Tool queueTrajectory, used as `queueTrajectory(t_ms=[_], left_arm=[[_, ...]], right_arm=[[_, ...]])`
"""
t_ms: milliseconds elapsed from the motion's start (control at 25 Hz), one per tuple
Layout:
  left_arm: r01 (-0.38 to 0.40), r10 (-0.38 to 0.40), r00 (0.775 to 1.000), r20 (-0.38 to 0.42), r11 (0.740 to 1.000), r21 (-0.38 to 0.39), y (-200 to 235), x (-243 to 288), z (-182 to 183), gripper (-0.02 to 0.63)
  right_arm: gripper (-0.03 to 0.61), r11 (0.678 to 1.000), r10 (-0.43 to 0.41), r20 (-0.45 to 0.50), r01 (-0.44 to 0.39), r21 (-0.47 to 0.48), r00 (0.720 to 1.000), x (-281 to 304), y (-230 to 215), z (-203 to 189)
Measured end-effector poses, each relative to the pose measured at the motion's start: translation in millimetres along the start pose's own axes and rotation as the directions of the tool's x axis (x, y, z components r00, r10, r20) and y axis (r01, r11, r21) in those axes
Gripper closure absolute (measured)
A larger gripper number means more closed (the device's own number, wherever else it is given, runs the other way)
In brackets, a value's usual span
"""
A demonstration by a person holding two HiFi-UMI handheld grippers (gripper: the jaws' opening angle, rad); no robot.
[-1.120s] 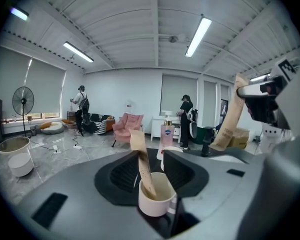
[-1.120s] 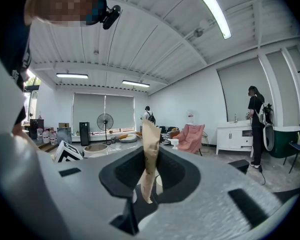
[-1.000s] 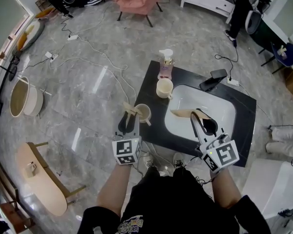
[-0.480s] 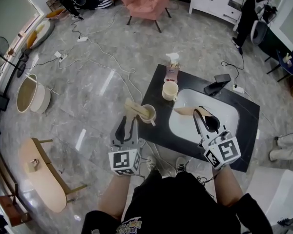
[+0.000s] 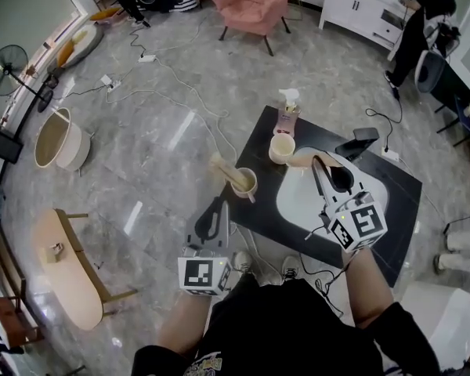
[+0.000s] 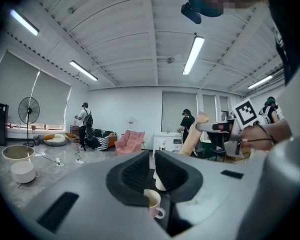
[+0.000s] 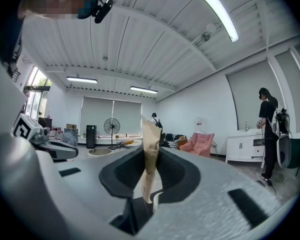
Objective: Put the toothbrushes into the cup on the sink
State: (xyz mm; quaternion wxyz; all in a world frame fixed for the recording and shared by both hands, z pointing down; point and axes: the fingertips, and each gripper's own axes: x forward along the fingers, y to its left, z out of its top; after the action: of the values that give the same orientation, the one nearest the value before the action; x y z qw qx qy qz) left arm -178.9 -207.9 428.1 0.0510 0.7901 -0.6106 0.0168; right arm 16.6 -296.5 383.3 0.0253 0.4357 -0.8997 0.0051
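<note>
Now my left gripper [image 5: 216, 204] has backed off — jaws closing on nothing, first toothbrush [image 5: 225, 168] left standing in the cup [image 5: 244, 183] ahead of them. Right gripper [image 5: 319, 163] clenched on the second toothbrush [image 7: 149, 149], upright between its jaws — that one's next.

Two cups [image 5: 281, 149] on black countertop [image 5: 260, 143]

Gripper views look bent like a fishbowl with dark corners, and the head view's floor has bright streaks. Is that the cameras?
Yes: in the left gripper view the wide lens bows the ceiling and its light strip, leaving black corners; the right gripper view bows likewise, its ceiling lamp glaring white; in the head view the glossy floor mirrors overhead lights as pale streaks.
</note>
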Motion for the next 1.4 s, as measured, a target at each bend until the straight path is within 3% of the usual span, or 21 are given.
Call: queueTrajectory(t_ms=[400,1080,1400], left_arm=[[0.034,-0.035,0.998,-0.055,0.999,-0.019,-11,-12,-6,0.601],[0.019,-0.024,0.989,-0.148,0.999,-0.035,4,-12,-34,0.601],[-0.002,-0.005,0.987,-0.159,0.999,-0.046,10,-12,-39,0.601]], right_arm=[[0.503,1.0,0.008,-0.034,-0.008,-0.015,0.999,59,-26,-36],[0.5,1.0,0.013,-0.276,-0.017,-0.012,0.961,134,-43,-171],[0.452,0.999,0.035,-0.304,-0.024,0.04,0.952,139,-38,-192]])
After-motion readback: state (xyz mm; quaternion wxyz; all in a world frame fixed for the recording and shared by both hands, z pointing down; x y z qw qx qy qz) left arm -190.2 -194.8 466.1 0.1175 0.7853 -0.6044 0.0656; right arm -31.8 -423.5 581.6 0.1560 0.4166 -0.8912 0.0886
